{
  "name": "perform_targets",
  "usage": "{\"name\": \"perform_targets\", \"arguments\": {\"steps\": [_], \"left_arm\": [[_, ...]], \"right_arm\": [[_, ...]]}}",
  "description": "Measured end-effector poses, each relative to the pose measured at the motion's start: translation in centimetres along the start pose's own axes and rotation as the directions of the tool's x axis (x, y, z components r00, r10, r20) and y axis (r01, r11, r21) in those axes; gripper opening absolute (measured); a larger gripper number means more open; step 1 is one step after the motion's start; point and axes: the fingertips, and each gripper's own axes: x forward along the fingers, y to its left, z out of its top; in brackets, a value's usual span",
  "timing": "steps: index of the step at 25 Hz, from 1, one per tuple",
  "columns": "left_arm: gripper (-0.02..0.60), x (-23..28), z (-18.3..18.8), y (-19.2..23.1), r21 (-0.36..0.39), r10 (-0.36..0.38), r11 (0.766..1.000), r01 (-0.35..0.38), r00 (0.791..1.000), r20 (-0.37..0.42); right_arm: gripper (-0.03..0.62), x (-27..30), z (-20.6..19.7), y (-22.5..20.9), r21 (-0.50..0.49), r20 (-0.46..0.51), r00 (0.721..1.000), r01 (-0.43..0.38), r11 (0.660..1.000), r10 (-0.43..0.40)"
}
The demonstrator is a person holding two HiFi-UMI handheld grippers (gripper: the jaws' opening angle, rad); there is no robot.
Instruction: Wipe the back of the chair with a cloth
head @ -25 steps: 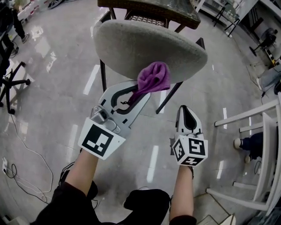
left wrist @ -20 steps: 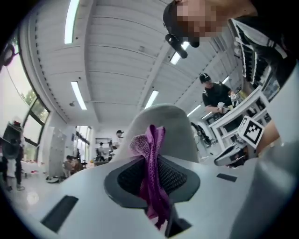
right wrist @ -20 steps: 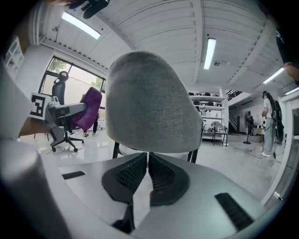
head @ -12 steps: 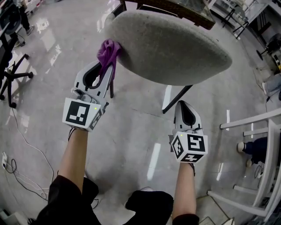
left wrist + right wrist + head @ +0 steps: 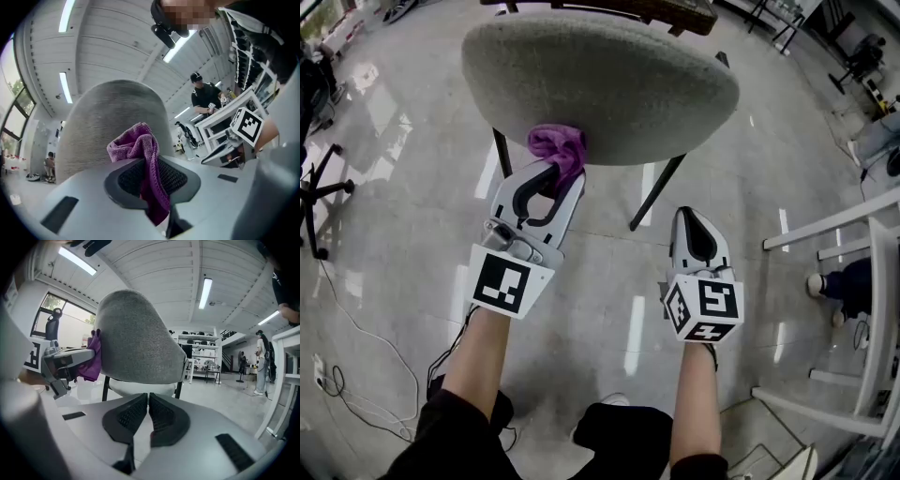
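Note:
The chair's grey fabric back [image 5: 600, 84] fills the top of the head view and stands right before both gripper cameras [image 5: 112, 122] [image 5: 136, 343]. A purple cloth [image 5: 557, 145] is pressed against the back's near face, left of its middle. My left gripper [image 5: 562, 178] is shut on the purple cloth [image 5: 140, 150], whose bunched end touches the fabric. My right gripper [image 5: 694, 225] hangs below the back's right part, apart from it, its jaws [image 5: 147, 411] shut with nothing between them. The cloth [image 5: 91, 359] also shows at the back's left edge in the right gripper view.
The chair's dark legs [image 5: 654, 192] reach down to a glossy grey floor. A white frame [image 5: 853, 309] stands at the right with a person's shoe beside it. An office chair base [image 5: 323, 197] and cables [image 5: 342, 375] lie at the left. People stand far off [image 5: 204, 96].
My left gripper has carried the cloth along the chair back: from right of middle to the left edge, then back toward the middle. The right gripper has stayed put.

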Motion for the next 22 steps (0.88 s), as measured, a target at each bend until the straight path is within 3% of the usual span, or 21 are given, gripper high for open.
{"name": "perform_targets", "arguments": {"steps": [5, 12, 18, 22], "left_arm": [[0.086, 3.8, 0.3, -5.4, -0.075, -0.085, 0.993, 0.086, 0.996, 0.022], [0.086, 8.6, 1.1, -12.3, -0.046, -0.244, 0.968, 0.248, 0.966, 0.081], [0.086, 7.9, 1.6, -14.3, 0.061, -0.331, 0.943, 0.326, 0.941, 0.076], [0.086, 5.8, 2.6, -12.7, 0.059, -0.326, 0.945, 0.321, 0.938, 0.121]], "right_arm": [[0.028, -2.0, -1.1, -3.1, 0.012, -0.008, 0.999, 0.048, 0.999, -0.048], [0.028, -4.2, -1.9, -6.2, 0.008, -0.015, 0.995, 0.102, 0.995, -0.101], [0.028, -4.3, -1.5, -6.2, 0.002, 0.009, 0.993, 0.119, 0.993, -0.119], [0.029, -3.4, -0.6, -4.3, 0.001, 0.018, 0.996, 0.085, 0.996, -0.085]]}}
